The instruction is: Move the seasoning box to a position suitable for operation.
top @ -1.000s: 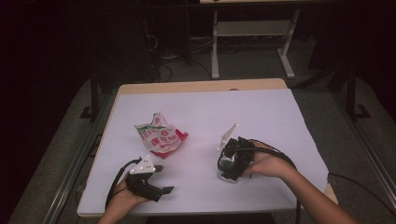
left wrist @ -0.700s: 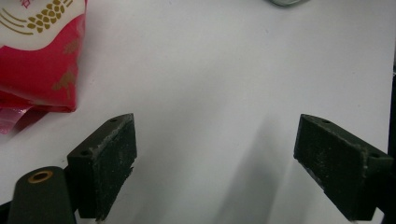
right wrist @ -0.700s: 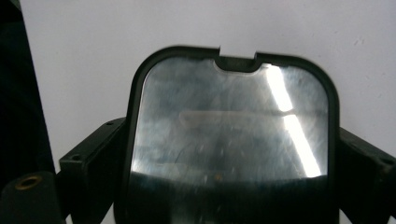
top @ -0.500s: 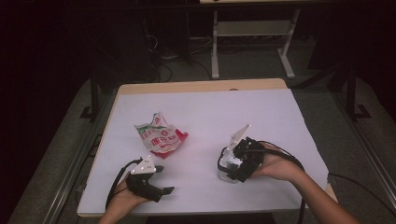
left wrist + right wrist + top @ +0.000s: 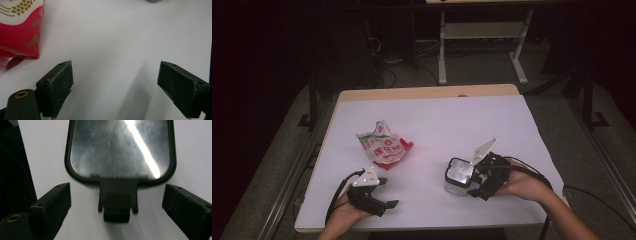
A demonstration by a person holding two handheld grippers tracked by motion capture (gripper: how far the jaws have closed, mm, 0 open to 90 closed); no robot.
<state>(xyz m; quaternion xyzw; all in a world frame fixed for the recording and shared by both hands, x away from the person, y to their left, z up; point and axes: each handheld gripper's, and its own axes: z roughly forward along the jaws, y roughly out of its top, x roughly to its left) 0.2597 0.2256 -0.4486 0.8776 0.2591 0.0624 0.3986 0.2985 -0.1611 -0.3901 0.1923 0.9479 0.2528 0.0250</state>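
The right gripper (image 5: 472,180) hovers at the lidded clear container (image 5: 459,176), jaws apart either side of its latch (image 5: 117,206), seemingly to open it. Left of the container, the left gripper (image 5: 384,192) waits with jaws apart just short of the snack bag (image 5: 383,146).

From my left gripper (image 5: 115,87) view the red and white snack bag (image 5: 20,27) is cut off by the top and left edges, so its print is only partly readable, and from above the lettering on the bag (image 5: 384,147) is too small to make out. In my right gripper (image 5: 115,207) view the clear-lidded container (image 5: 120,147) runs off the top edge and glare streaks its lid, hiding what lies inside. From above, my right hand (image 5: 524,187) and gripper cover the container's (image 5: 459,175) near side.
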